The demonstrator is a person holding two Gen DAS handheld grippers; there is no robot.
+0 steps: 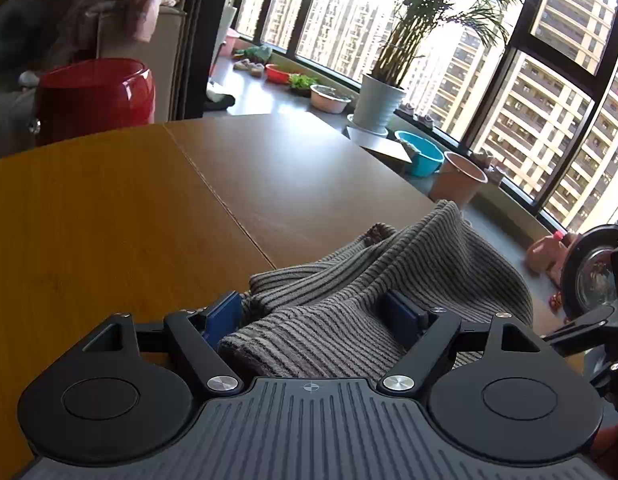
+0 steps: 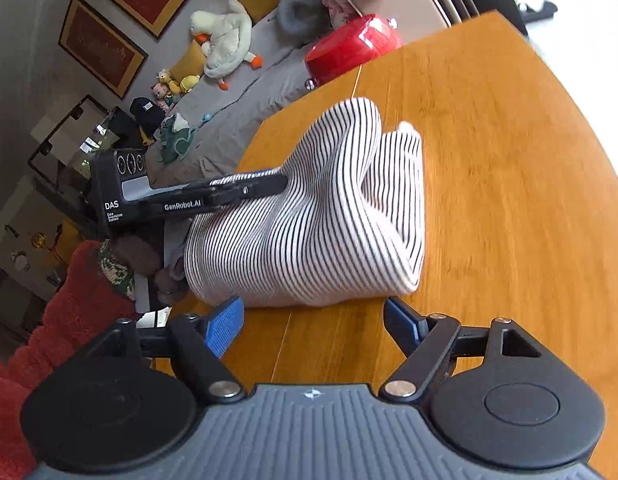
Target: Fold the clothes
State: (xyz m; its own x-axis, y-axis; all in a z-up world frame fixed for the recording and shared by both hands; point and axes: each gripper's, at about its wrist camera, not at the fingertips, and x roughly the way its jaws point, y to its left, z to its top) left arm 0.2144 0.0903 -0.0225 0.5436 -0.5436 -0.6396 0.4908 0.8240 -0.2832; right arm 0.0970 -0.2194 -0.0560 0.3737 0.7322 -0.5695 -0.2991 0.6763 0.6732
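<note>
A black-and-white striped garment (image 2: 309, 220) lies bunched on the wooden table (image 2: 509, 200). In the left wrist view the same striped cloth (image 1: 349, 300) is draped over and between my left gripper's blue pads (image 1: 405, 316). My left gripper (image 1: 313, 316) has its jaws wide apart with cloth lying between them. It also shows in the right wrist view (image 2: 265, 182), reaching into the garment from the left. My right gripper (image 2: 313, 320) is open and empty, just in front of the garment's near edge.
A red stool (image 1: 93, 96) stands beyond the table's far edge, also in the right wrist view (image 2: 353, 46). A window ledge holds a potted palm (image 1: 381, 100), a blue basin (image 1: 421, 152) and a pink bucket (image 1: 457, 180). A sofa with plush toys (image 2: 225, 40) is at the left.
</note>
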